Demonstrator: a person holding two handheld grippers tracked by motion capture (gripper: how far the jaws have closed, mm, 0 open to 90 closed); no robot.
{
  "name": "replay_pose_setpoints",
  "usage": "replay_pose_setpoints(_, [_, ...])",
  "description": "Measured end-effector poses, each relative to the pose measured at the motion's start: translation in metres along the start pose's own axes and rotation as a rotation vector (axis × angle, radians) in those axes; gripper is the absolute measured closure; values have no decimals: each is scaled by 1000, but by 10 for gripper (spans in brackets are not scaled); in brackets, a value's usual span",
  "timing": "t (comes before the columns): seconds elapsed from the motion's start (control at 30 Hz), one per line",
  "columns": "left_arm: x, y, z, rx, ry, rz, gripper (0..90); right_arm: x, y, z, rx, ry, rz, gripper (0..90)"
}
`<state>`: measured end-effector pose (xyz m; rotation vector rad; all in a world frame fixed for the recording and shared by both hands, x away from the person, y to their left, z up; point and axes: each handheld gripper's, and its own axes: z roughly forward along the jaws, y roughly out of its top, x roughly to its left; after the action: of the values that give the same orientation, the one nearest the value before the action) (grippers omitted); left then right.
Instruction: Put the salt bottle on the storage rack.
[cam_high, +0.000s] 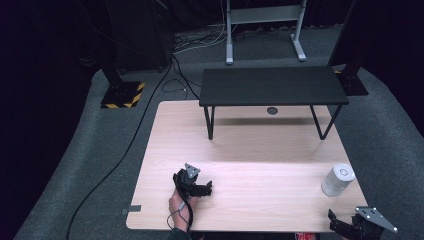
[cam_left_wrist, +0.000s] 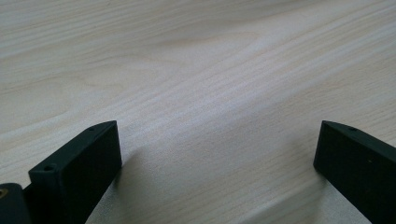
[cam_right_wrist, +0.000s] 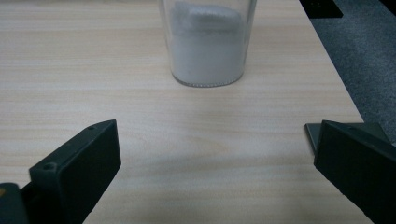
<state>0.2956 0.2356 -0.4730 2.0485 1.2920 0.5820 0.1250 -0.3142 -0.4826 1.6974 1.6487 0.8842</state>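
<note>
1. A dim room with grey carpet and trailing cables is surrounding a pale wooden worktop (cam_high: 240, 150); a low black shelf on thin legs (cam_high: 272, 86) is standing across its far end.
2. A clear glass jar (cam_high: 337, 180), upright and mostly filled with white powder or grains under a white top, is sitting near the right edge of the worktop, well in front of the black shelf and toward the person's side.
3. The right tongs (cam_high: 345, 226) are hovering at the near right corner, just short of the jar. In the right gripper view their jaws are standing wide apart with nothing between them, and the jar (cam_right_wrist: 208, 44) is sitting straight ahead, centred in the gap but apart from it.
4. The left tongs (cam_high: 202, 189), held in the person's hand (cam_high: 179, 204), are resting low over bare wood well to the left of the jar. Their jaws are also spread wide and are gripping nothing.
5. The jar is looking rigid, smooth and breakable, and the filling probably makes it fairly heavy. The glass wall is likely slippery, so a level, firm hold around the middle of the body, below the top, seems the safest place to grip; squeezing near the rim or base could tip it.
</note>
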Motion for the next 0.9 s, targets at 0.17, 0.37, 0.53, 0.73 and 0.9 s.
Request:
replay_pose_setpoints(0.17, [0,0,0,-1,-1,0,2,0,2,6,-25,1,9,0])
replay_pose_setpoints(0.37, [0,0,0,-1,-1,1,2,-2,11,21,-38,19,11,0])
replay_pose_setpoints(0.53, [0,0,0,-1,-2,4,2,-2,20,38,-33,29,1,0])
replay_pose_setpoints(0.73, [0,0,0,-1,-3,4,2,-1,26,51,-39,45,2,0])
replay_pose_setpoints(0.9, [0,0,0,-1,-3,5,2,2,33,60,-53,34,-5,0])
